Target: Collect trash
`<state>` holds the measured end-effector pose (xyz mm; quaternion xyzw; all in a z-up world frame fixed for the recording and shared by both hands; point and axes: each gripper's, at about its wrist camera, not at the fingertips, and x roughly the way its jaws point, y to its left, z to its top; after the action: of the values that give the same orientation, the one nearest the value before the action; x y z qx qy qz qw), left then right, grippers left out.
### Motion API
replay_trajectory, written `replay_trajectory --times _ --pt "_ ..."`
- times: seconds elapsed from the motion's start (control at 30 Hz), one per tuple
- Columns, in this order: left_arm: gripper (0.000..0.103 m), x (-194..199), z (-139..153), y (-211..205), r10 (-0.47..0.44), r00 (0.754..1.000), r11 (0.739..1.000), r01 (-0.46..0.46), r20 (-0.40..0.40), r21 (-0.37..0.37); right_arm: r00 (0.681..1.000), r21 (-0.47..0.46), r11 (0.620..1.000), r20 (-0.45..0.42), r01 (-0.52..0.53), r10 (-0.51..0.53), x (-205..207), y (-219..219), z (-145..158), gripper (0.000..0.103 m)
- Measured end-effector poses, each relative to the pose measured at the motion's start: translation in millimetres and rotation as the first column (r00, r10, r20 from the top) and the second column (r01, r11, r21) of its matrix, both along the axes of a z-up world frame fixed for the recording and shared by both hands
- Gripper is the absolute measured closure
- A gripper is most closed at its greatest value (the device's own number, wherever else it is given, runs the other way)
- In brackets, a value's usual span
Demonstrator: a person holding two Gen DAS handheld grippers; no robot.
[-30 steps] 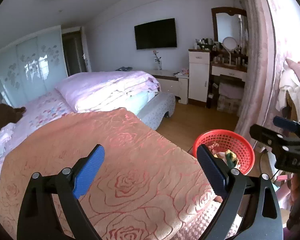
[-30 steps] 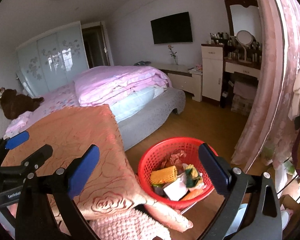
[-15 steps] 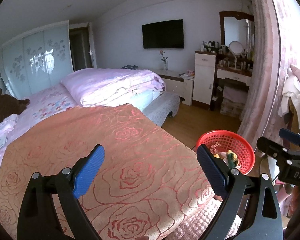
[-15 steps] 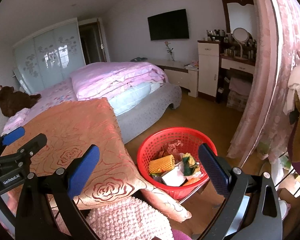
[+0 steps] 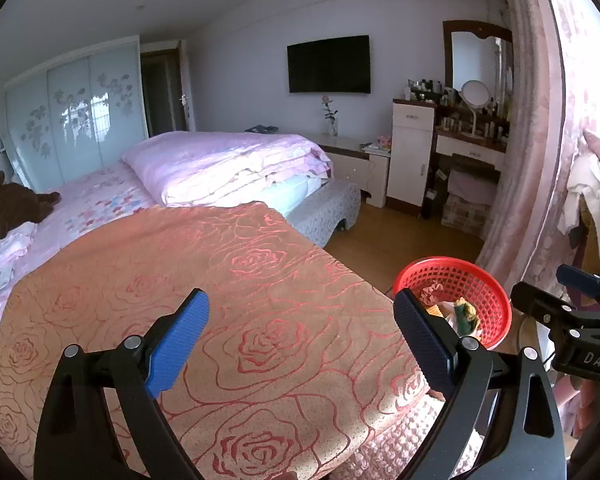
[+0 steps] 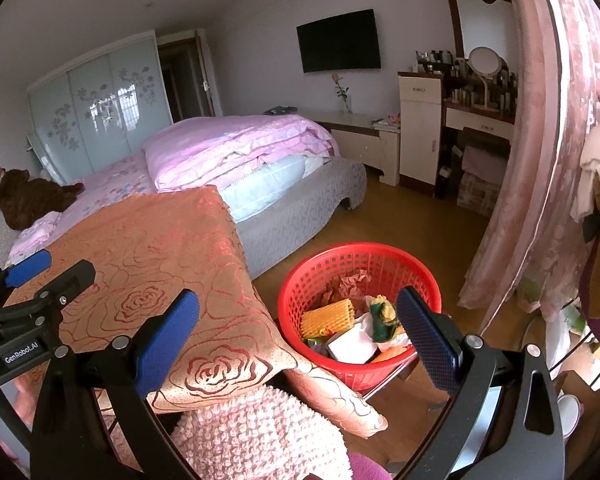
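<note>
A red mesh basket (image 6: 420, 276) stands on the wooden floor beside a table draped in an orange rose-patterned cloth (image 6: 148, 264). It holds trash: a yellow corrugated piece (image 6: 327, 312), crumpled paper (image 6: 350, 282), a white box (image 6: 350, 345) and a green-yellow scrap (image 6: 382, 312). My right gripper (image 6: 298, 332) is open and empty above the basket's near side. My left gripper (image 5: 300, 336) is open and empty over the cloth (image 5: 240, 300); the basket (image 5: 488, 280) lies to its right. No trash shows on the cloth.
A bed with a pink folded quilt (image 5: 228, 168) stands behind the table. A pink curtain (image 6: 540, 140) hangs at the right. A dressing table with a mirror (image 6: 484, 92) stands at the back. A knitted pink cushion (image 6: 260, 432) lies below the cloth's edge.
Both grippers have tilted downward and pulled back a little, so the room sits lower in view. Both have stayed open and empty. The basket's contents have not moved.
</note>
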<state>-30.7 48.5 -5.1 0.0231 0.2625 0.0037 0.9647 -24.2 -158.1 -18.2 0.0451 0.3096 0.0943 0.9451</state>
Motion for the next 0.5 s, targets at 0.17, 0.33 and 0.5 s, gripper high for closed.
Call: replay_trajectory --times 0.17,0.33,0.5 --pt "0.013 -0.3 -2.0 0.6 -0.003 1.000 1.000 0.003 -0.004 -0.001 1.000 0.000 1.000 -0.005 0.000 0.000 0.8 0.8 -2.5 0.007" --pt "0.013 -1.1 -8.3 2.1 -0.003 1.000 1.000 0.002 -0.016 -0.008 1.000 0.003 1.000 -0.014 0.003 -0.003 1.5 0.3 -4.9 0.007" --pt "0.013 -1.1 -8.5 1.8 -0.004 1.000 1.000 0.004 -0.017 -0.007 1.000 0.003 1.000 -0.016 0.005 -0.005 1.6 1.2 -6.4 0.007"
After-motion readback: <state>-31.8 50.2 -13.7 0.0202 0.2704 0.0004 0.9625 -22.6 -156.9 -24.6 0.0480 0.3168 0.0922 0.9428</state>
